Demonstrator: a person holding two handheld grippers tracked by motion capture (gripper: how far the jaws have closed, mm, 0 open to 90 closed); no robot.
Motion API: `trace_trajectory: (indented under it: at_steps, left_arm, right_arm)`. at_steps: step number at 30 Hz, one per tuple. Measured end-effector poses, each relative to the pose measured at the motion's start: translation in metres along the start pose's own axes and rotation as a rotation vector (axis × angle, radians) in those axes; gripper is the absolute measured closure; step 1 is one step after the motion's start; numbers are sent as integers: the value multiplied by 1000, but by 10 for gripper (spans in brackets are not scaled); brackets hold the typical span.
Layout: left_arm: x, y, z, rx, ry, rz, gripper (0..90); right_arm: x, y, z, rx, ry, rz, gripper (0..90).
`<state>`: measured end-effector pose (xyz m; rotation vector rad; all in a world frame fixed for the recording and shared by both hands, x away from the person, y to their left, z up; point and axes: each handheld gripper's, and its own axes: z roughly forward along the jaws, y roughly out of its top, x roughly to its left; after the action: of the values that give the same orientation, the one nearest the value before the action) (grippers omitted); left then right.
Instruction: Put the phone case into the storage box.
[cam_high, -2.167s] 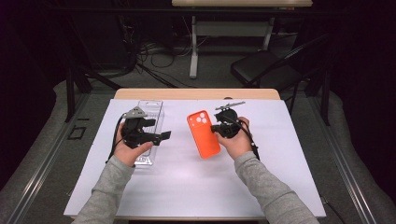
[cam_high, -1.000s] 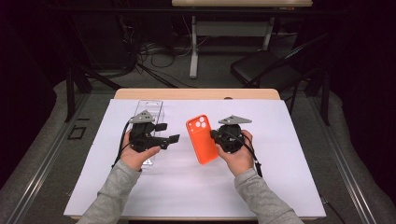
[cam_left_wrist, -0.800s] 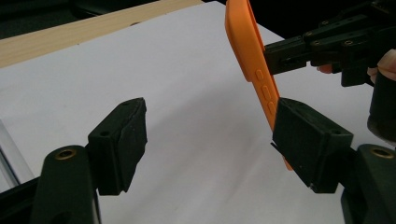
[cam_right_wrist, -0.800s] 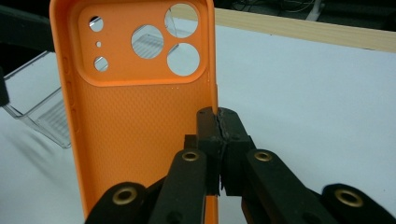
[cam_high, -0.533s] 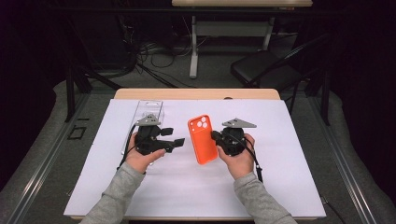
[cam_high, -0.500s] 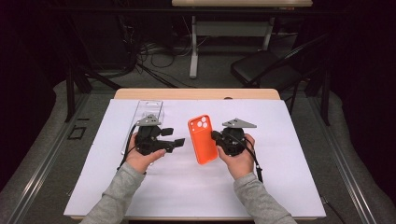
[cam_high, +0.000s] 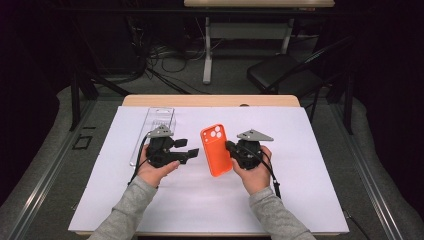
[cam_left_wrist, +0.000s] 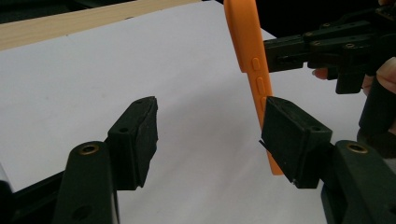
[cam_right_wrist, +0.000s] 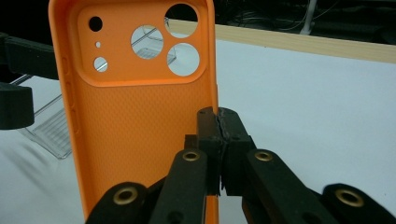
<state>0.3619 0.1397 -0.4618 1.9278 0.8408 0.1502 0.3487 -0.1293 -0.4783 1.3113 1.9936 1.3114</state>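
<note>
Since the whole bench (cam_high: 210, 100) is basically covered by one big white sheet (cam_high: 200, 200), all you see of the wood is a light strip along the far edge. The sheet is plain and matte. Lying on it at the far left is a clear plastic package (cam_high: 156, 125), just behind the left claw.

The room around it is dark. Past the far edge there's grey floor (cam_high: 230, 80) with a tangle of black cables (cam_high: 155, 60), the white leg of another table (cam_high: 207, 55) and a black chair (cam_high: 280, 75) off to the right. A pale mat or rail runs along each side of the bench.

The orange phone case (cam_high: 216, 150) is held up off the sheet near the middle of the bench, camera holes at the far end, inside facing the right gripper view. The right claw (cam_high: 231, 148) is clamped tight on the case's right side wall, jaws pressed together on the thin edge. The left claw (cam_high: 192, 152) is apart with nothing pinched; its jaws have just been closing in, and in the left gripper view one jaw sits right by the case's button edge while the other is well off it. Grey sleeves (cam_high: 125, 210) come in from the bottom.
</note>
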Motion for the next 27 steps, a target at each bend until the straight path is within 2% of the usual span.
trace_trajectory:
  at_steps: [11, 16, 19, 21, 27]
  left_arm:
    - [-2, -3, 0, -39, -71, -84, 430]
    - [-3, -5, 4, -30, -84, -103, 462]
    - [-4, -6, 6, -26, -111, -124, 482]
    - [-4, -7, 8, -8, -107, -125, 493]
    - [-5, -8, 10, -11, -128, -149, 531]
  right_arm:
    - [5, -2, 1, -11, 3, -10, 889]
    - [6, -3, 1, -9, 5, -8, 888]
    - [7, -3, 1, -8, 7, -15, 889]
    - [7, -4, 2, -8, 9, -13, 888]
    - [8, -4, 2, -5, 12, -13, 888]
